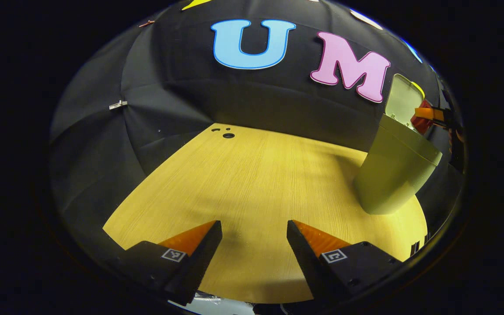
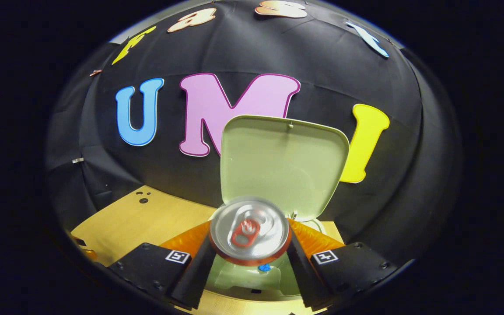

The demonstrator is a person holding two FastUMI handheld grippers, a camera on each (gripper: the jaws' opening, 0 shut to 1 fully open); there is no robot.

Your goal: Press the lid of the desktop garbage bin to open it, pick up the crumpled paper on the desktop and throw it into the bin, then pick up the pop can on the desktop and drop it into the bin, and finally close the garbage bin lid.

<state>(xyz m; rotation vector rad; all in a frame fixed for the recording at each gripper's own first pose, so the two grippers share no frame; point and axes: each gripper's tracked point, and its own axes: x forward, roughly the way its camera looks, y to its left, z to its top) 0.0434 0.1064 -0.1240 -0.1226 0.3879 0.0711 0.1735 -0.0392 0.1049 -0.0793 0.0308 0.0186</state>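
No text can be read — the square markers on the fingers (image 1: 320, 238) carry patterns, not words.

Left gripper (image 1: 254, 232) jaws spread wide — right gripper (image 2: 250, 238) jaws clamped, holding.

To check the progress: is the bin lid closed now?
No, the lid stands upright and open behind the pop can, which the right gripper holds above the bin.

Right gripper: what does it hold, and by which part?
The pop can, held by its side just under the top rim, between both fingers, over the open bin.
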